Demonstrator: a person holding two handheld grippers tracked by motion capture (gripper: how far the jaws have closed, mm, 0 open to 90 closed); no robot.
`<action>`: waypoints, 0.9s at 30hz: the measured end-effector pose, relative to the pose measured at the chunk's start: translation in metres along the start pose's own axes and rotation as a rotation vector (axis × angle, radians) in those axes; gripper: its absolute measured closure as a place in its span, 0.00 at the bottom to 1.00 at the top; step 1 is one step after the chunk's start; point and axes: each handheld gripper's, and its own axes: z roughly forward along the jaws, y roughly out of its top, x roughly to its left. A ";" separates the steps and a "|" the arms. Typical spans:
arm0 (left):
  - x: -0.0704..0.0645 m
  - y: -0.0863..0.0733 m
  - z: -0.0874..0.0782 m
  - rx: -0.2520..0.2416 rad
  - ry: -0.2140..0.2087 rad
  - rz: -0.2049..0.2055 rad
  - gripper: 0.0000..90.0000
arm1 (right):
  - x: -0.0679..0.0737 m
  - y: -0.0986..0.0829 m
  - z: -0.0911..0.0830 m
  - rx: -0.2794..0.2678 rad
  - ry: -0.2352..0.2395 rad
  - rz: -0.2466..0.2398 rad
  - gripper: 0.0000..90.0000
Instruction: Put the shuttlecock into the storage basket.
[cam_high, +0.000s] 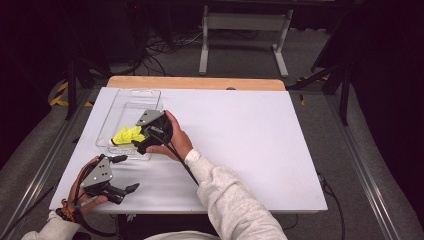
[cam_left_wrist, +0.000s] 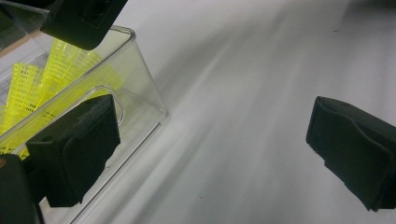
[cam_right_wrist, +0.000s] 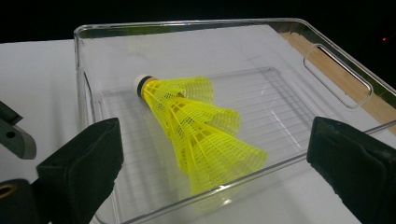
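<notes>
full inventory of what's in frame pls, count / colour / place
shuttlecocks: apparently three nested in a stack, yellow mesh skirts, white cork with a black band, lying on their side in the tray's near end
tray: one, clear plastic, cut-out handles, on the table's far left
table: one, white top, bare wood strip along the far edge
frame: one, light grey metal, on the floor beyond the table
cables: several, dark, on the floor beyond the table
right gripper: one, black jaws wide apart, at the tray's near edge, shuttlecocks lying between them untouched
left gripper: one, black jaws apart, over the table's near left corner, beside the tray
sleeves: two, light grey, bottom of the high view
</notes>
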 end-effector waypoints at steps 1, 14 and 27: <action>0.000 0.000 0.000 0.000 0.000 0.000 0.04 | 0.000 0.000 0.000 0.003 -0.013 -0.005 0.05; 0.000 0.000 0.000 -0.001 0.001 -0.001 0.04 | -0.004 -0.002 -0.010 -0.014 -0.058 -0.011 0.05; 0.001 0.000 0.000 -0.004 0.006 -0.001 0.04 | -0.015 -0.008 -0.030 -0.037 -0.119 -0.012 0.05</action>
